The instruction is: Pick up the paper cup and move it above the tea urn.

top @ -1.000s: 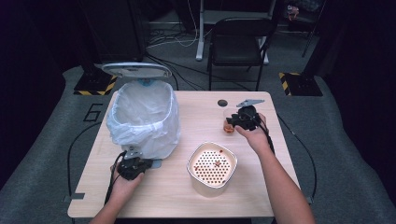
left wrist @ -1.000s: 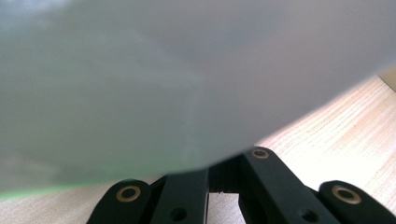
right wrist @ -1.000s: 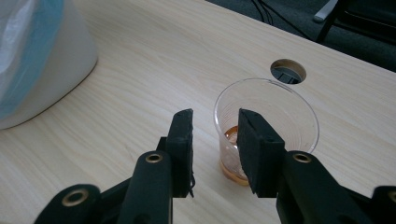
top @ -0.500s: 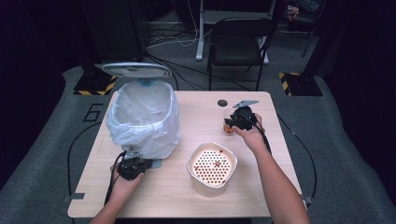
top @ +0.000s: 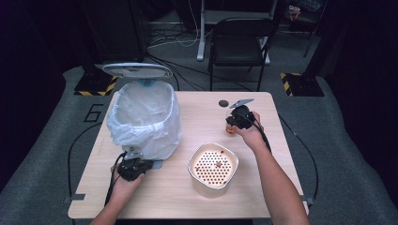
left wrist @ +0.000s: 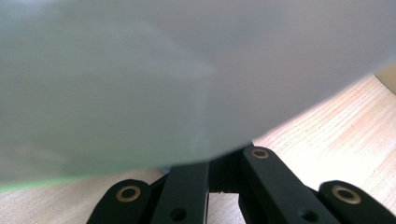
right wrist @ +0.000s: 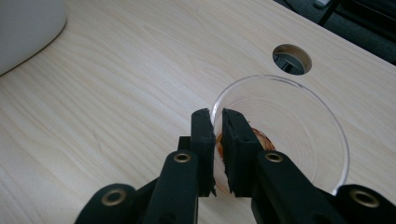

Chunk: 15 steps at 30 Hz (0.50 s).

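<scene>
A clear glass cup [right wrist: 299, 121] with orange residue at its bottom lies tilted on the wooden table [top: 197, 117] at the right. My right gripper [right wrist: 215, 114] has just been closing, and its jaws now pinch the cup's near rim between them. From above, the right gripper [top: 233, 125] sits over that orange spot. My left gripper [top: 141, 166] rests on the table at the foot of the bin [top: 143, 117], which is lined with a white bag. Its jaws stand shut in the left gripper view, and the bag [left wrist: 163, 70] hides their tips.
The bin's lid [top: 137, 70] stands open at the back. A white pot with a perforated top [top: 213, 166] holding a few orange bits stands near the front middle. A cable hole [top: 224, 103] lies just beyond the cup. A black chair [top: 241, 42] stands behind the table.
My right gripper has edged slightly left at the cup. The left gripper, bin and pot have stayed where they were.
</scene>
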{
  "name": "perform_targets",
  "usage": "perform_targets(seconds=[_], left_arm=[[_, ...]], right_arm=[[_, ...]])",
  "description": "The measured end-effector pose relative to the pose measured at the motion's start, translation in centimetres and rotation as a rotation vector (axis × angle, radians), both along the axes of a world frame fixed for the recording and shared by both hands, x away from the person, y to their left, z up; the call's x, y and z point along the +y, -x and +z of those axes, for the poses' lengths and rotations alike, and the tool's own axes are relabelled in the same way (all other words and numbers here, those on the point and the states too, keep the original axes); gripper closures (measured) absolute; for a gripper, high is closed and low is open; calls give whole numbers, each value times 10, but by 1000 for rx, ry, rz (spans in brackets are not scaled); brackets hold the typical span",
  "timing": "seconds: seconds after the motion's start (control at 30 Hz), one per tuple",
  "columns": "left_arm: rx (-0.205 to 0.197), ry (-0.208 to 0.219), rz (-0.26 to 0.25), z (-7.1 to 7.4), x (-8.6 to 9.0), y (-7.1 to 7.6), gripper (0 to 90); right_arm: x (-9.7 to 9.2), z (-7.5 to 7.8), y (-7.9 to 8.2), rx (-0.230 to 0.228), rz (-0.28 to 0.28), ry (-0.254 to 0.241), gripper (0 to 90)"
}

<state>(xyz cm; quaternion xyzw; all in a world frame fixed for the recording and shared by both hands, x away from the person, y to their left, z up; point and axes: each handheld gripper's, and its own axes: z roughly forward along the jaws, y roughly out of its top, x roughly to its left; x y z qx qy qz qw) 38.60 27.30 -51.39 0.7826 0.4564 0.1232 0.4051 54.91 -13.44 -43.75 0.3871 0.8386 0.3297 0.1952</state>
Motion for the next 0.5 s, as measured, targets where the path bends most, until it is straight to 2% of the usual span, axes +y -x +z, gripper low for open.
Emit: perform_targets(seconds=[0.27,0.3,0.4,0.5], left_arm=[[1,1,0,0,0,0,900],[1,1,0,0,0,0,900],[1,2,1,0,0,0,900],[2,2,1,0,0,0,900]], right_arm=[[-5,3,3,-24,36,60,859],[-5,4,5,-8,28,61,860],[-5,4,8,-14,46,87,861],[-6,5,18,-12,77,118,863]])
